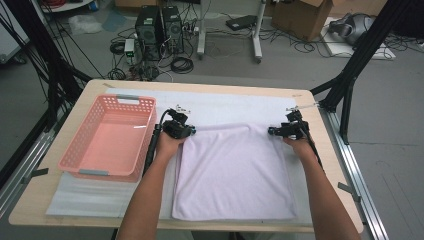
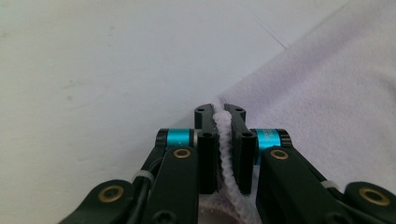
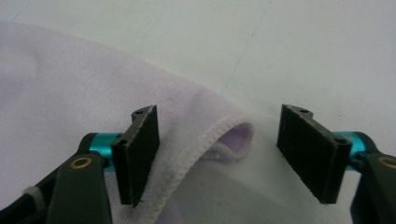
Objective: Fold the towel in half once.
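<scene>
A pale lilac towel [image 1: 232, 170] lies spread flat on the white mat in the middle of the table. My left gripper [image 1: 189, 131] is at the towel's far left corner; in the left gripper view its jaws are pressed together on the towel's hemmed edge [image 2: 225, 140]. My right gripper [image 1: 274, 131] is at the far right corner. Its jaws stand wide apart in the right gripper view, with the curled towel corner [image 3: 229, 135] lying between the pads [image 3: 140, 154], untouched.
A pink plastic basket [image 1: 111, 136] stands on the left of the table, close beside my left forearm. The white mat [image 1: 90, 195] covers most of the wooden tabletop. Computers, cables and boxes lie on the floor beyond the far edge.
</scene>
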Demonstrator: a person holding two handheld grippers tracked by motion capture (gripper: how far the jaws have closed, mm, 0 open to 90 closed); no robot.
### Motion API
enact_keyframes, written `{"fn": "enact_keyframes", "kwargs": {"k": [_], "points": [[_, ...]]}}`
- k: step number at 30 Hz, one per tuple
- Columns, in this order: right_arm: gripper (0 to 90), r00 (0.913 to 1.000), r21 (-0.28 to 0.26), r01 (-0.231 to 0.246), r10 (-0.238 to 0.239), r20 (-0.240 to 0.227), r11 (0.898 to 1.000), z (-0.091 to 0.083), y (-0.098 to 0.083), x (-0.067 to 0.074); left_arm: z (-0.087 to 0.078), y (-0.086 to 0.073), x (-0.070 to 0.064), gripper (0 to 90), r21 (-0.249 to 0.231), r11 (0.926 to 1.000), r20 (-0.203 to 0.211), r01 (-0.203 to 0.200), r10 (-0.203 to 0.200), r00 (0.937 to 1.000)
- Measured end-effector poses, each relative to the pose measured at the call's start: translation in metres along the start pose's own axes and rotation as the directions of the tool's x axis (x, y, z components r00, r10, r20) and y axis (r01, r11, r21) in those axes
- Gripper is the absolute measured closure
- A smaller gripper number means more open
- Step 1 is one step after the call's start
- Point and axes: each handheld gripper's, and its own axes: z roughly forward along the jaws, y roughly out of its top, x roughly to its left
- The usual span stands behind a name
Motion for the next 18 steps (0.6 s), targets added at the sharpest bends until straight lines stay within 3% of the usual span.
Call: {"fn": "enact_keyframes", "kwargs": {"k": [1,2,3,4,7,9,14,16,18], "points": [[52.4,0.9995,-0.008,0.017,-0.017,-0.026,1.0,-0.001,0.0,0.0,-0.002,0.001,0.001,84.0,-0.024,0.9996,-0.006,0.018,-0.018,0.9998],[60.0,0.9989,-0.007,0.023,-0.024,-0.04,1.0,-0.002,0.001,0.001,-0.005,0.003,0.003,84.1,-0.054,0.9981,-0.011,0.03,-0.031,0.9995],[74.2,0.9979,-0.012,0.054,-0.055,-0.036,0.998,-0.002,0.002,0.003,-0.007,0.004,0.003,84.1,-0.091,0.9948,-0.014,0.045,-0.047,0.9988],[77.6,0.9945,-0.023,0.097,-0.098,-0.037,0.995,-0.005,0.004,0.007,-0.011,0.006,0.004,84.2,-0.127,0.9906,-0.022,0.052,-0.055,0.9982],[80.3,0.993,-0.121,0.116,-0.117,-0.008,0.986,-0.015,0.01,0.012,-0.022,0.01,0.006,84.1,-0.211,0.9766,-0.027,0.041,-0.047,0.9985],[80.3,0.9924,-0.163,0.12,-0.123,-0.004,0.979,-0.022,0.011,0.013,-0.028,0.01,0.005,84.1,-0.229,0.9724,-0.011,0.045,-0.049,0.9987],[80.3,0.9876,-0.211,0.143,-0.153,-0.035,0.967,-0.039,0.001,0.018,-0.039,0.004,-0.002,84.0,-0.231,0.9717,0.035,0.05,-0.043,0.9985],[80.4,0.9836,-0.228,0.159,-0.174,-0.049,0.961,-0.046,-0.006,0.02,-0.044,-0.004,-0.009,84.0,-0.212,0.9767,0.044,0.031,-0.022,0.9988],[80.4,0.9805,-0.25,0.164,-0.186,-0.065,0.954,-0.053,-0.017,0.021,-0.047,-0.012,-0.016,84.0,-0.211,0.9774,0.053,0.014,-0.003,0.9986]]}}
